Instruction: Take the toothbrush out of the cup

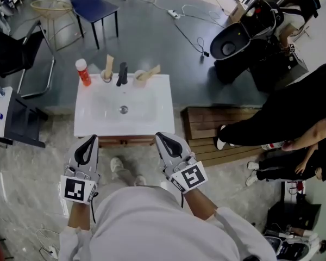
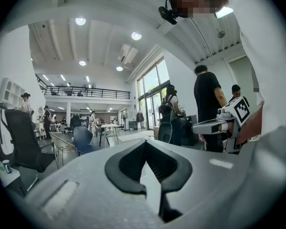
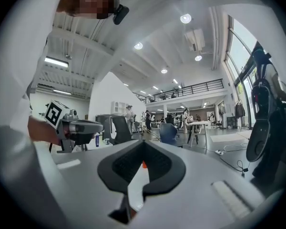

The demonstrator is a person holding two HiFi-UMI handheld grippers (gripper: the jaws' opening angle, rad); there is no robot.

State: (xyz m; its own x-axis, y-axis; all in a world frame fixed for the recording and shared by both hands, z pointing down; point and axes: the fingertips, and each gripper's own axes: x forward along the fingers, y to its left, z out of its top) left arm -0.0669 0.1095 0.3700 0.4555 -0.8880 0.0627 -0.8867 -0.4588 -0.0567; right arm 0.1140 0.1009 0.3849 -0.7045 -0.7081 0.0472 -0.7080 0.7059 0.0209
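A white washbasin [image 1: 92, 118] stands ahead of me in the head view. On its back rim are two cups: the left cup [image 1: 106, 77] holds a pale wooden toothbrush [image 1: 109, 64] standing upright, and the right cup [image 1: 139, 78] holds another wooden toothbrush [image 1: 151, 71] leaning right. A black tap [image 1: 121, 74] rises between them. My left gripper [image 1: 92, 140] and right gripper [image 1: 161, 137] hover side by side at the basin's near edge, both shut and empty. The left gripper view shows only shut jaws [image 2: 146, 145], as does the right gripper view [image 3: 143, 145].
An orange bottle [image 1: 83, 72] stands at the basin's back left corner. A wooden pallet [image 1: 206, 125] lies to the right, with a person in black [image 1: 293, 110] beside it. A blue chair [image 1: 92, 4] and a wire stool [image 1: 50, 7] stand behind; a black chair [image 1: 13, 53] is at left.
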